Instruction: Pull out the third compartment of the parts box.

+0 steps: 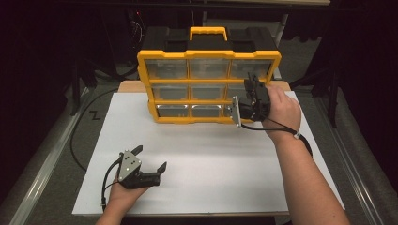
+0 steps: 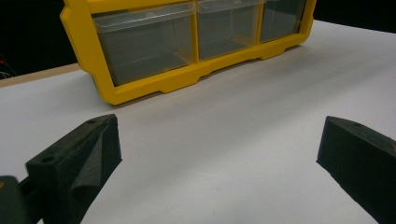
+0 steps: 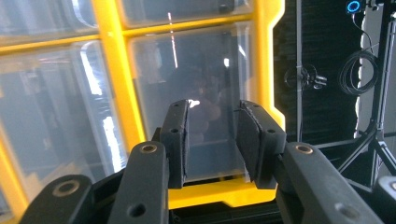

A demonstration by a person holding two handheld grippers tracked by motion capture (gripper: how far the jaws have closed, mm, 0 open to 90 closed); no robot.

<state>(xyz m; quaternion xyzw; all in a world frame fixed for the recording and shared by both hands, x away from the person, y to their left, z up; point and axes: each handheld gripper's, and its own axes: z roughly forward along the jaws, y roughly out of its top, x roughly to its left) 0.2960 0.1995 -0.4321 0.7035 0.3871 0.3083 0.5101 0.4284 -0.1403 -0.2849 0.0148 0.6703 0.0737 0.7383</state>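
Observation:
A yellow organizer case (image 1: 187,80) with clear bins stands upright at the back of the white table (image 1: 202,154); its yellow handle (image 1: 208,32) is on top. My right gripper (image 1: 251,83) is held up against the case's right column of bins. In the right gripper view the right gripper (image 3: 212,121) has its pads a narrow gap apart, facing a clear bin (image 3: 201,70) beside the yellow frame (image 3: 109,70), with nothing pressed between them. My left gripper (image 1: 151,157) rests low at the table's front left, jaws wide open and empty (image 2: 219,135), pointing at the case's bottom row (image 2: 154,86).
A black cable (image 1: 75,140) runs along the floor left of the table. A wooden board edge (image 1: 131,86) shows behind the white sheet. Dark stands and coiled cables (image 3: 357,70) are off to the case's right.

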